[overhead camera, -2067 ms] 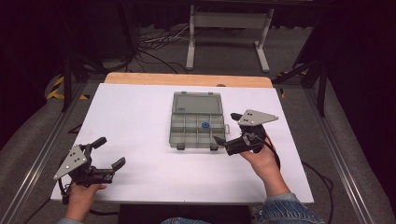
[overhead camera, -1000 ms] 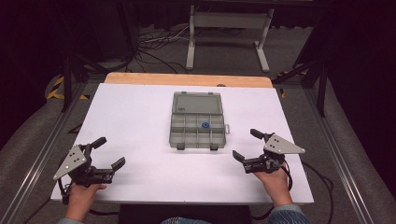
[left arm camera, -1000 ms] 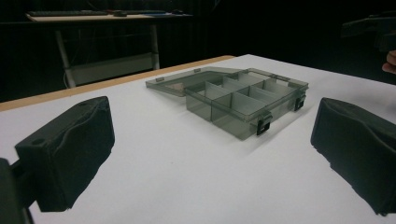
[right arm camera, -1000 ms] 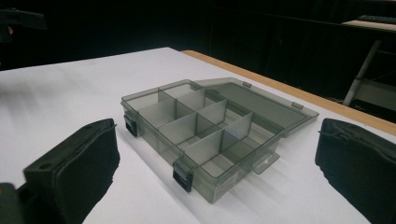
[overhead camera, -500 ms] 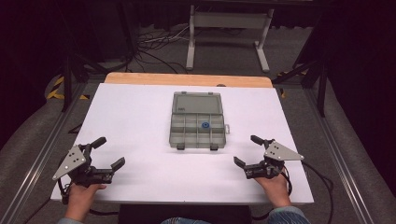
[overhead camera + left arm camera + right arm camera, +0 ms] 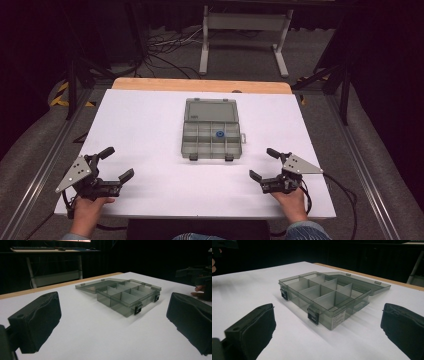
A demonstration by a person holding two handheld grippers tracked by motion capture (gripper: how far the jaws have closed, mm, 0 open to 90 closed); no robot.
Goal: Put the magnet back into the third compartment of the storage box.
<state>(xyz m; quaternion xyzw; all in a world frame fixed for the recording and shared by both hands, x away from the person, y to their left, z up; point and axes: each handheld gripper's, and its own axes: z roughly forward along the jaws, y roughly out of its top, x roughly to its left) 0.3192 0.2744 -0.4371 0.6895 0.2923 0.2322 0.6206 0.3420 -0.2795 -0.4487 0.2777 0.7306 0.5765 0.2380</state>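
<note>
A grey translucent compartment box stood at the middle of the white table top, its lid laid open flat on the far side and two dark latches facing the person. Bare white surface lay open on every side of the box, widest to left and right; a strip of bare wood ran along the far edge. A small blue part sat in one middle compartment, its kind too small to tell; in the gripper views the dividers hid it. The left gripper was near the front left corner, well apart from the box, jaws spread wide with nothing between them, held by the left hand from below. The right gripper was near the front right edge, likewise well apart from the box, jaws spread and empty, the right hand behind it. Both grippers pointed inward toward the box. Forearms were cut off by the bottom edge. The floor beyond the table was dark, its cables hard to make out.
</note>
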